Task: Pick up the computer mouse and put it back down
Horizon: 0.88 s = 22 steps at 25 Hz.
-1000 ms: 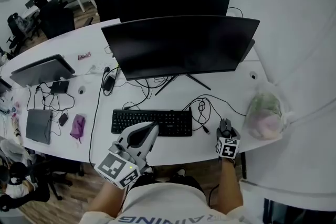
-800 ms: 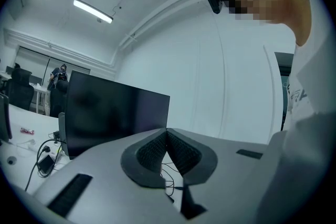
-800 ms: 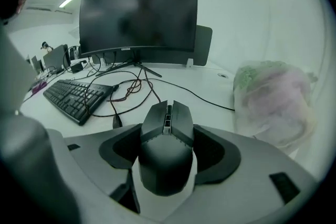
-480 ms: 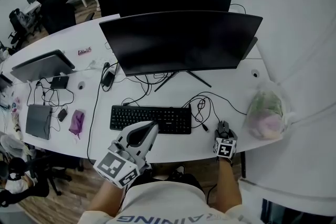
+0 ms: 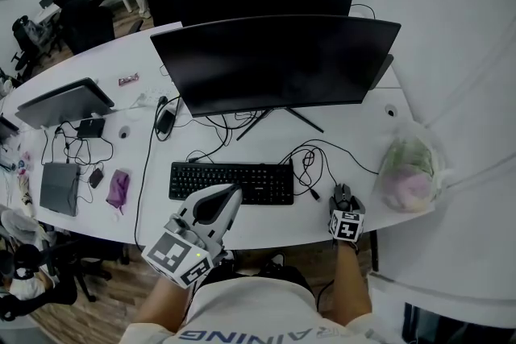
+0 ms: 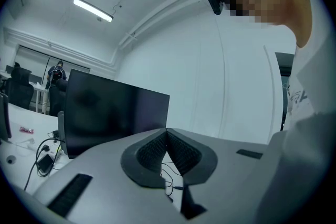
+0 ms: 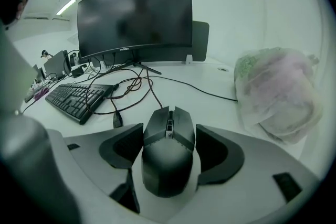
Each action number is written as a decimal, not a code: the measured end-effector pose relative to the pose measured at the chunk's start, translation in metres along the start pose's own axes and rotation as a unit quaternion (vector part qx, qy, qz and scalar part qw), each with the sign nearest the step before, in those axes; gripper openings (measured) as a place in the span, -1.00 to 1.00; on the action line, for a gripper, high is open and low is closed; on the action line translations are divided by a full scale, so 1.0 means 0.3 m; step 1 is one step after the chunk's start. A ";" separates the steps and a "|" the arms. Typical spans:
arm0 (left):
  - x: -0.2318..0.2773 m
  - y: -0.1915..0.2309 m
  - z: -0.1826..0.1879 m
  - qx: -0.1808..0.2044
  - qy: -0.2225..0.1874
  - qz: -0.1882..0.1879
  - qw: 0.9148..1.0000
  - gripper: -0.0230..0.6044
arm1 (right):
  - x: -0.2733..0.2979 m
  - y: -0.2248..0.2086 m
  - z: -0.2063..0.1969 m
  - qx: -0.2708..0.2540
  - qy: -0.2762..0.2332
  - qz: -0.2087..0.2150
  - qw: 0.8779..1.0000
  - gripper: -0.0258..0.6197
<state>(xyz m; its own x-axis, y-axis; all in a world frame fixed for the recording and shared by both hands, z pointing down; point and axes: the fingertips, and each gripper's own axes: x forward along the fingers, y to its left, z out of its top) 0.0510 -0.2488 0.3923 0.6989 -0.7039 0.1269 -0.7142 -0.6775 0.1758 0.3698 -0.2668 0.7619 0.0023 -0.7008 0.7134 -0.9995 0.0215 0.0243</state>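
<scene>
Near the front right edge of the table (image 5: 274,231), just beside the person's body, the computer mouse (image 7: 167,165) is lying flat with its buttons pointing away toward the monitor (image 5: 278,64). The right gripper (image 7: 169,143) is straddling it. Its fingers are standing open on either side of the shell, the left pad looking almost in contact and the right pad showing a thin gap, so nothing is being squeezed yet. The left gripper (image 6: 167,138) is hovering above the table in front of the keyboard (image 5: 231,183), its fingers pressed together with nothing between them.

Several things could go wrong from here, as I judge it. Because the gaps are looking uneven, one pad is likely to meet the shell first and shove the mouse sideways before the other is closing on it. The sides are sloping and smooth, so a light or high grip may let the mouse squirt forward or tip. Its cable (image 7: 137,85) is running into a tangle of loops beside the keyboard, and a tall lift may tug that tangle and twist the mouse in the grip. The table edge is close behind, so a slip could drop the mouse off it. The plastic bag (image 7: 275,92) is sitting near on the right, leaving little room to drift that way.
</scene>
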 end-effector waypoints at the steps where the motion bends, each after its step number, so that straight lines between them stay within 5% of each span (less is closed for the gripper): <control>1: -0.001 0.003 0.004 0.000 -0.001 0.000 1.000 -0.91 | -0.012 -0.002 0.018 -0.002 -0.007 -0.002 1.000 0.02; 13: -0.037 0.008 0.047 0.003 -0.025 -0.016 1.000 -0.91 | -0.219 0.018 0.317 -0.030 -0.121 -0.021 0.992 0.02; 22: -0.095 0.013 0.082 0.006 -0.042 -0.034 0.998 -0.91 | -0.512 0.105 0.582 -0.065 -0.244 -0.049 0.966 0.02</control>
<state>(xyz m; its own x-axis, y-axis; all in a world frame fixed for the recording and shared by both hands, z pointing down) 0.0275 -0.2366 0.3653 0.7407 -0.6711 0.0317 -0.6657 -0.7267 0.1696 0.3324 -0.2829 0.5310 0.0506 -0.9560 0.2890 -0.9827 0.0040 0.1854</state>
